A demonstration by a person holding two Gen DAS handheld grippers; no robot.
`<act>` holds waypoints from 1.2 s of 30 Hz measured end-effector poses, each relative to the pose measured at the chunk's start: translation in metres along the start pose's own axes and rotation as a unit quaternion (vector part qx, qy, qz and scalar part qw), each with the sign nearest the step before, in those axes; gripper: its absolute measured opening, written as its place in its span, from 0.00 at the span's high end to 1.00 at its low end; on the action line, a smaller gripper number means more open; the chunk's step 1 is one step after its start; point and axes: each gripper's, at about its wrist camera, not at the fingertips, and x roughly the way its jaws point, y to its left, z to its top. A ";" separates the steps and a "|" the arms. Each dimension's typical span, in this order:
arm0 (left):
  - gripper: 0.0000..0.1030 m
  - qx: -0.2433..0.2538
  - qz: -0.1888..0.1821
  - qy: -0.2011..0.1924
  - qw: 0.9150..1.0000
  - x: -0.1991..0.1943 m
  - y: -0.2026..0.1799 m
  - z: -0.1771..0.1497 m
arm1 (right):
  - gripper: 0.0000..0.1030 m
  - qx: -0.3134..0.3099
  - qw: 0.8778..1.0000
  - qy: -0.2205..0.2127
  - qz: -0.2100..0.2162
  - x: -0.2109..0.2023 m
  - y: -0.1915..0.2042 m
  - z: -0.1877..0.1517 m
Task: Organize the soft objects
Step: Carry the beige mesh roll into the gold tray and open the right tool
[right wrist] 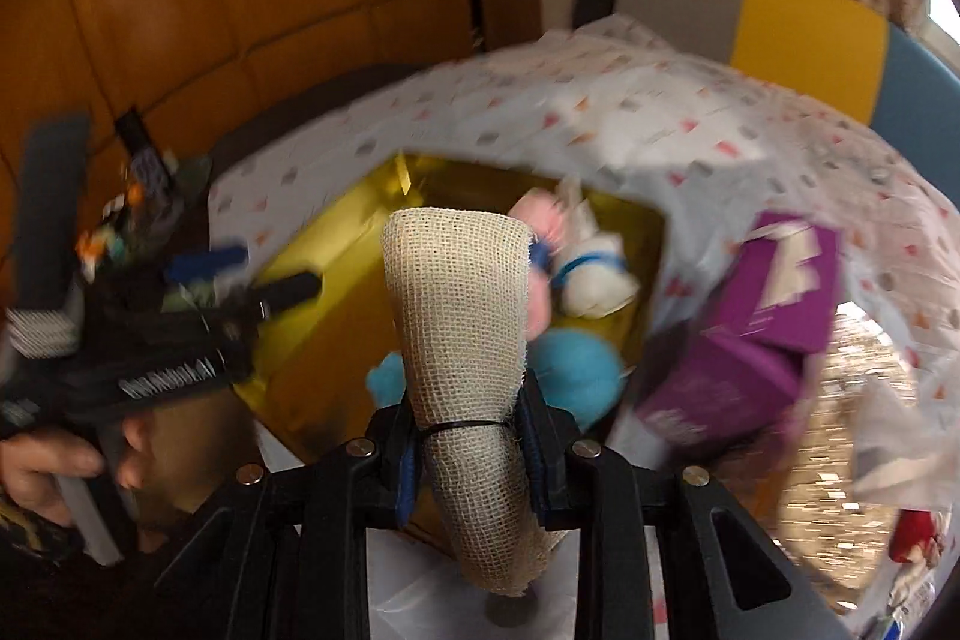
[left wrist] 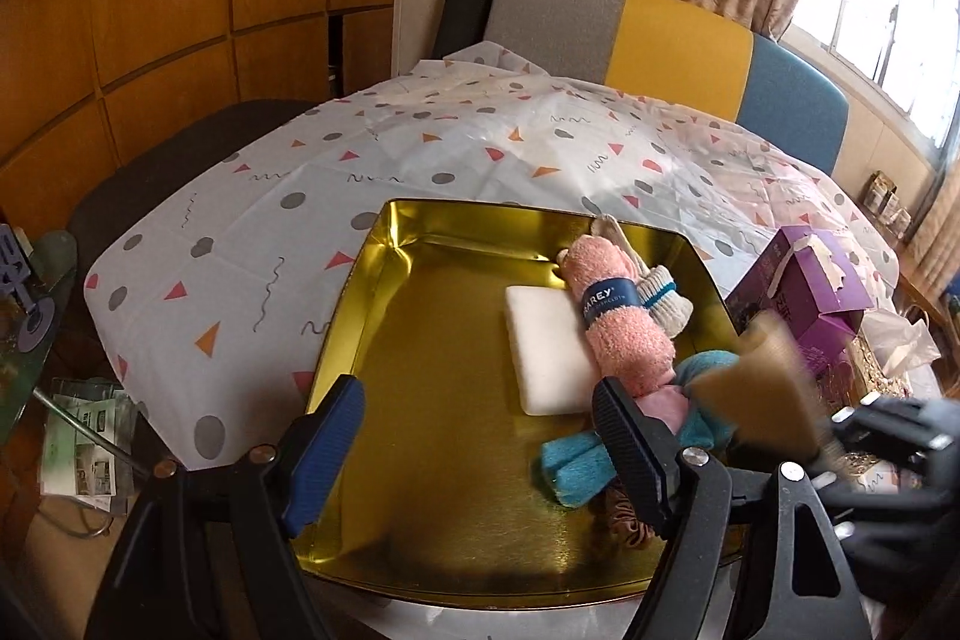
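Right wrist view is motion-blurred w/ only the burlap roll [right wrist: 459,316] sharp: it fills the frame centre, hiding much of the gold tin [right wrist: 336,274] behind it. Right gripper [right wrist: 471,451] is pinched on the roll's lower part, just below a black tie around it; roll's bottom end pokes out under the fingers. In left wrist view the same roll [left wrist: 759,394] is a tan blur at the tin's right edge, w/ the right gripper [left wrist: 888,454] dark and cut off at frame edge. Left gripper [left wrist: 480,454] is spread wide, nothing between the fingers, hovering over the tin's near edge. In the tin [left wrist: 372,280], toward the right side: white foam pad [left wrist: 546,340], pink towel roll [left wrist: 618,328] w/ blue band on its edge, white sock [left wrist: 663,304] at far right, teal cloth [left wrist: 576,466] near right, partly behind the right finger. A brownish item below the teal cloth is too hidden to ID. Tin's left half is bare gold floor. Purple box [left wrist: 804,286] sits on the tablecloth [left wrist: 270,220] just off the tin's right edge.
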 end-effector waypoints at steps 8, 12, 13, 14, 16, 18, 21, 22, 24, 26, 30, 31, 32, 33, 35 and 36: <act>0.22 0.002 -0.002 0.002 1.000 0.001 -0.001 -0.001 | 0.65 -0.003 0.999 0.048 -0.001 0.035 0.003 -0.020; 0.21 0.002 -0.003 0.001 1.000 0.000 -0.002 -0.001 | 0.60 0.001 0.999 0.036 0.004 0.026 0.003 -0.023; 0.21 0.002 -0.003 0.001 1.000 0.000 -0.002 -0.001 | 0.60 0.003 0.999 0.032 0.003 0.023 0.001 -0.023; 0.21 0.003 -0.003 0.000 1.000 -0.001 -0.003 -0.002 | 0.60 0.007 1.000 0.026 0.004 0.019 -0.001 -0.023; 0.21 0.006 -0.003 -0.001 1.000 -0.002 -0.005 -0.001 | 0.60 0.013 1.000 0.015 0.003 0.010 -0.005 -0.021; 0.21 0.008 -0.003 -0.002 1.000 -0.003 -0.006 -0.001 | 0.60 0.015 1.000 0.002 0.000 0.000 -0.009 -0.020; 0.21 0.010 -0.004 -0.006 1.000 -0.006 -0.009 0.000 | 0.60 0.016 1.000 -0.020 -0.004 -0.018 -0.014 -0.021; 0.20 0.014 -0.003 -0.007 1.000 -0.006 -0.011 0.001 | 0.60 0.019 0.999 -0.028 -0.007 -0.025 -0.016 -0.022; 0.20 0.018 -0.006 -0.009 1.000 -0.009 -0.014 0.000 | 0.60 0.025 0.999 -0.045 -0.012 -0.038 -0.023 -0.022; 0.20 0.023 -0.010 -0.010 1.000 -0.011 -0.017 0.000 | 0.60 0.038 0.997 -0.061 -0.019 -0.053 -0.033 -0.025; 0.20 0.037 -0.019 -0.011 0.999 -0.015 -0.026 -0.001 | 0.60 0.066 0.993 -0.088 -0.040 -0.080 -0.058 -0.031; 0.20 0.040 -0.021 -0.011 0.999 -0.015 -0.029 -0.002 | 0.60 0.074 0.992 -0.094 -0.046 -0.085 -0.064 -0.033; 0.20 0.042 -0.023 -0.010 0.999 -0.015 -0.031 -0.002 | 0.60 0.083 0.990 -0.099 -0.052 -0.089 -0.070 -0.034; 0.20 0.045 -0.025 -0.009 0.999 -0.016 -0.033 -0.003 | 0.60 0.094 0.988 -0.105 -0.058 -0.095 -0.078 -0.037; 0.20 0.051 -0.027 -0.010 0.998 -0.017 -0.038 -0.005 | 0.60 0.114 0.985 -0.115 -0.065 -0.105 -0.091 -0.043; 0.20 0.055 -0.029 -0.009 0.998 -0.017 -0.040 -0.005 | 0.60 0.125 0.982 -0.119 -0.072 -0.109 -0.098 -0.046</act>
